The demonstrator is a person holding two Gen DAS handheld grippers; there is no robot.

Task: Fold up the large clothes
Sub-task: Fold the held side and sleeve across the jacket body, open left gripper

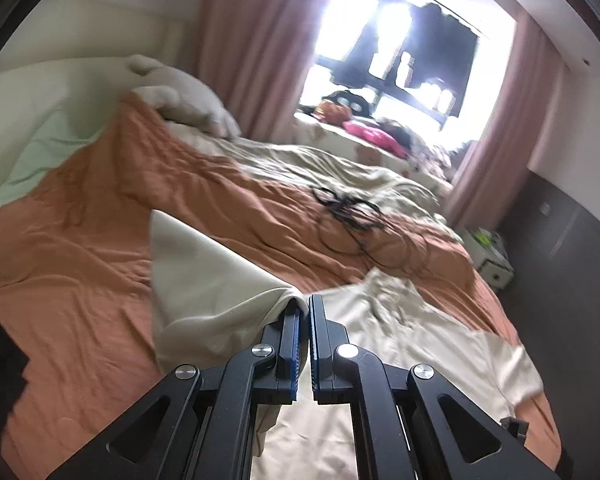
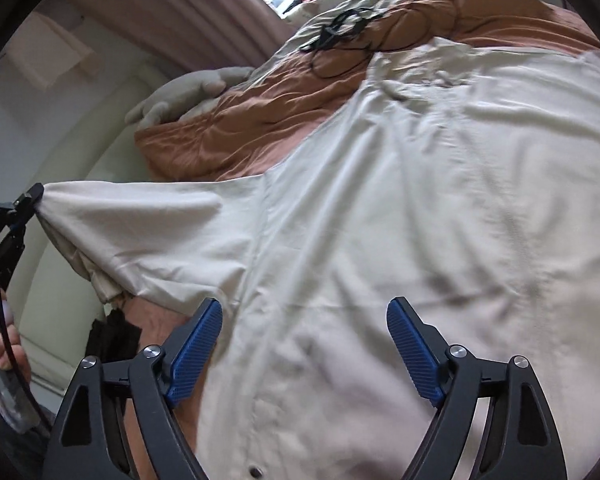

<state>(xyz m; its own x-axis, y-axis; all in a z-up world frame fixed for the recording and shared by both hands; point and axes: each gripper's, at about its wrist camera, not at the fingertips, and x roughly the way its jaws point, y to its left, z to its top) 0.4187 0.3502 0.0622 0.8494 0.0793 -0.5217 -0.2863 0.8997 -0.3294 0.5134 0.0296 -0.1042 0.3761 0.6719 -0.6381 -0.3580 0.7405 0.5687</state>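
**Sleeve lifted at left, right tongs free over shirt body**

Cream shirt (image 2: 400,208) spread on orange bedspread (image 1: 72,264), button placket running from 6 o'clock up toward collar at about 1 o'clock in right wrist view. Long axis of garment thus roughly in line with right tongs' pointing direction.

Left gripper (image 1: 305,312): pressed together, pinching edge of sleeve (image 1: 204,280); fabric bunched at fingertips, draping away toward 9–10 o'clock in left wrist view. Same gripper seen from right wrist view at 9 o'clock, sleeve pulled taut and raised off bed, stretching from shirt body out to that pinch. Person's hand (image 2: 2,344) on handle below, at 8 o'clock.

Right gripper (image 2: 304,324): spread wide, nothing between blue pads (image 2: 196,352); shirt front lying directly ahead and beneath, placket passing between the two fingers. No contact visible.

Key relation: lifted sleeve lies at 9 o'clock from right tongs, across garment's long axis; body of shirt nearer right hand, sleeve end already with left. Judged step: carrying sleeve inward across chest. Likely need: right tongs to pin or take hem or shoulder. Risk: body dragging sideways.

Black cable (image 1: 348,208) on bedspread at 12–1 o'clock, beyond collar, well apart.
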